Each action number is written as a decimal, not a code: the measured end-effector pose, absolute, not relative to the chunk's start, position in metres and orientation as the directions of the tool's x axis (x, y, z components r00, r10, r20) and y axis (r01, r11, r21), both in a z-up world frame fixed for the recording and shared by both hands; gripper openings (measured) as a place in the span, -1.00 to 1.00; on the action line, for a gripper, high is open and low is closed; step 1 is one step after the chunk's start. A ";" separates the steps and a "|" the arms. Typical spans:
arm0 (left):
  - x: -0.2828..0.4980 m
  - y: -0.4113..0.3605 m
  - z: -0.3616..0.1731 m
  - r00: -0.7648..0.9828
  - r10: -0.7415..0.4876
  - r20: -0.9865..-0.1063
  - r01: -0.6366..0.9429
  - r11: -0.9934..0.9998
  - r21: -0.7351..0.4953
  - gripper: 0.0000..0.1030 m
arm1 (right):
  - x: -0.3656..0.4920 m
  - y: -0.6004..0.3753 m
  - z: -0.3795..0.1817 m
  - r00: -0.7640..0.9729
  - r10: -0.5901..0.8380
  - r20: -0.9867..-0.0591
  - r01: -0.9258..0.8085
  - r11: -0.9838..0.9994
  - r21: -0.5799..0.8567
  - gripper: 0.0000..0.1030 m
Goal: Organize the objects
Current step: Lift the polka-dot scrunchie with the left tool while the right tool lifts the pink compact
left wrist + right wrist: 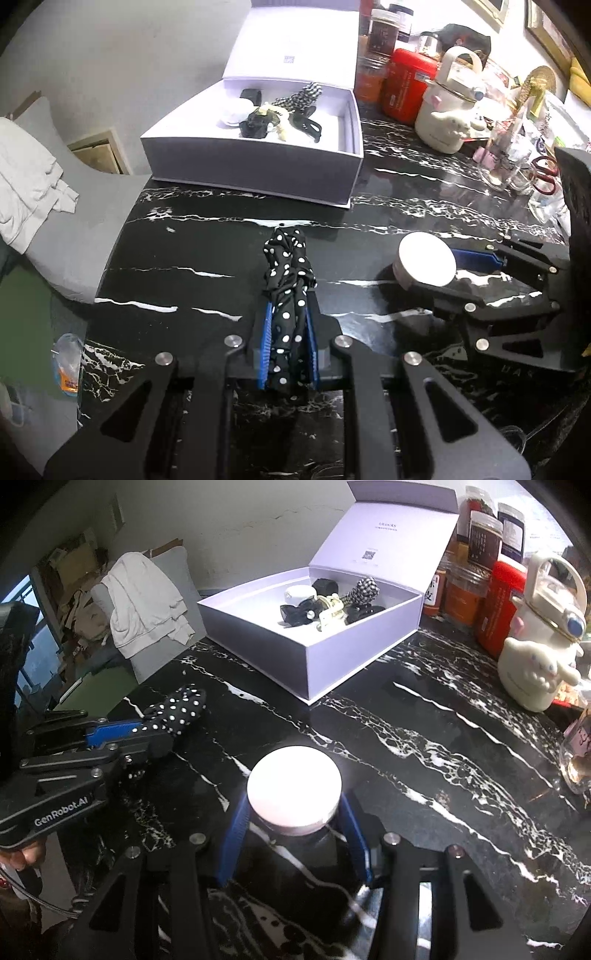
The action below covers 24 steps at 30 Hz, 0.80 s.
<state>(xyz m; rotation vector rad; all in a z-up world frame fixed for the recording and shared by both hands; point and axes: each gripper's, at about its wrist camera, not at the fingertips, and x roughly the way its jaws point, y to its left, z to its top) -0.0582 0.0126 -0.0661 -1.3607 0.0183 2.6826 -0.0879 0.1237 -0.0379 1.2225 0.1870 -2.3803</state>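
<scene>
My left gripper (289,325) is shut on a black polka-dot fabric hair tie (286,280) above the black marble table; it also shows at the left of the right wrist view (173,710). My right gripper (293,812) is shut on a round white-lidded jar (294,788), seen in the left wrist view (426,264) at the right. An open white box (255,162) stands at the far side of the table and holds several hair accessories (328,603); its lid (384,531) stands up behind it.
Jars, a red tin (404,86) and a white cartoon-dog bottle (543,657) crowd the right back of the black marble table (184,240). Glass containers and red scissors (546,175) stand at the far right. A grey chair with white cloth (144,605) stands off the table's left edge.
</scene>
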 end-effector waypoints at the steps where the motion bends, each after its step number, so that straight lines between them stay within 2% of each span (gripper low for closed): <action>1: -0.057 0.013 -0.065 -0.586 0.112 -0.803 -0.127 -0.991 -0.046 -0.71 | -0.086 0.123 -0.035 -0.505 -0.333 -0.796 0.457 -0.886 0.080 -0.01; 18: -0.046 0.012 -0.041 -0.634 0.120 -0.764 -0.121 -0.991 -0.056 -0.71 | -0.068 0.096 0.004 -0.541 -0.359 -0.760 0.554 -0.833 -0.001 -0.03; 19: -0.047 0.012 -0.040 -0.634 0.118 -0.764 -0.117 -0.992 -0.056 -0.71 | -0.068 0.095 0.007 -0.545 -0.361 -0.757 0.559 -0.829 -0.008 -0.06; 20: -0.048 0.012 -0.040 -0.634 0.115 -0.765 -0.113 -0.992 -0.056 -0.71 | -0.068 0.094 0.009 -0.547 -0.363 -0.755 0.565 -0.825 -0.012 -0.28; 21: -0.050 0.011 -0.039 -0.633 0.112 -0.766 -0.108 -0.993 -0.056 -0.71 | -0.069 0.092 0.012 -0.548 -0.363 -0.753 0.573 -0.819 -0.023 -0.35; 24: -0.055 0.008 -0.035 -0.638 0.119 -0.761 -0.102 -0.992 -0.070 -0.71 | -0.072 0.089 0.019 -0.564 -0.372 -0.738 0.595 -0.802 -0.050 -0.39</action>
